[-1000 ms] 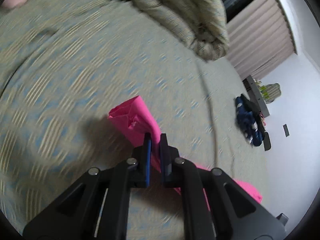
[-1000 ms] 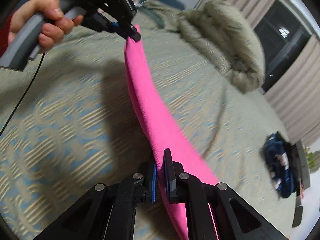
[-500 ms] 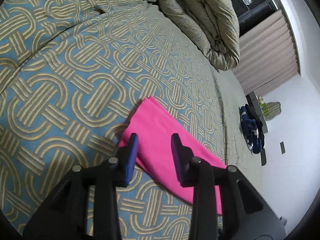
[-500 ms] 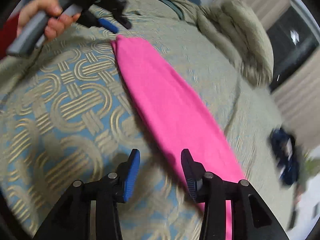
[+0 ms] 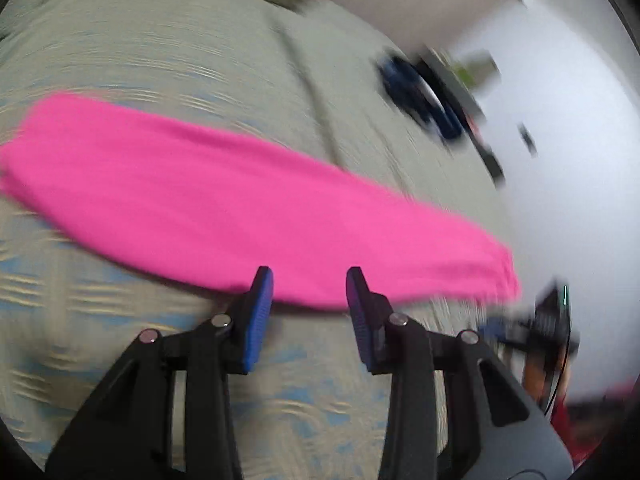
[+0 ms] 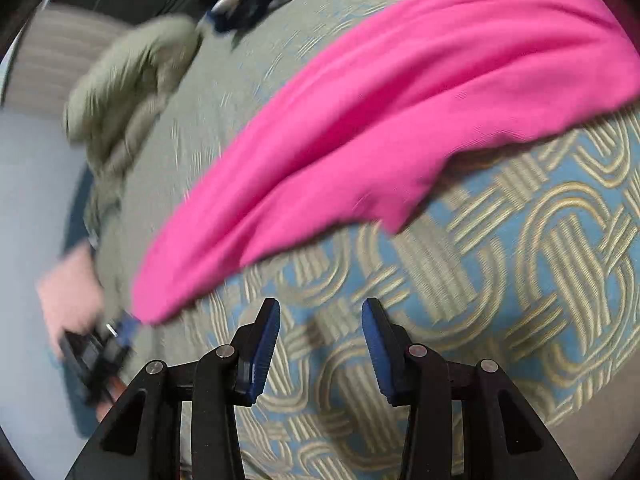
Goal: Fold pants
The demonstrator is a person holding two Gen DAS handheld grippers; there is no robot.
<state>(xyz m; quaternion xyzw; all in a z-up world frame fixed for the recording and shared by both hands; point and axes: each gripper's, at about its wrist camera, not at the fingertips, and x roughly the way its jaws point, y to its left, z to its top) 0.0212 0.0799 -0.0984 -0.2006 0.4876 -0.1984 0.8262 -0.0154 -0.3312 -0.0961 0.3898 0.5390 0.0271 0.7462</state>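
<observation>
Both the left hand-held gripper (image 5: 308, 280) and right hand-held gripper (image 6: 320, 312) gape wide and empty, so a hasty one-layer pinch could unravel the pink pants (image 5: 240, 208) at twelve o'clock on the bed (image 6: 500, 280).

a patterned bedspread (image 6: 520, 264) covers the bed. a bunched beige duvet (image 6: 132, 76) lies on it, near dark blue clothes (image 6: 256, 4).

Bright pink pants (image 5: 248, 208) lie flat on the patterned bedspread (image 6: 500, 280), folded lengthwise into one long narrow strip.
</observation>
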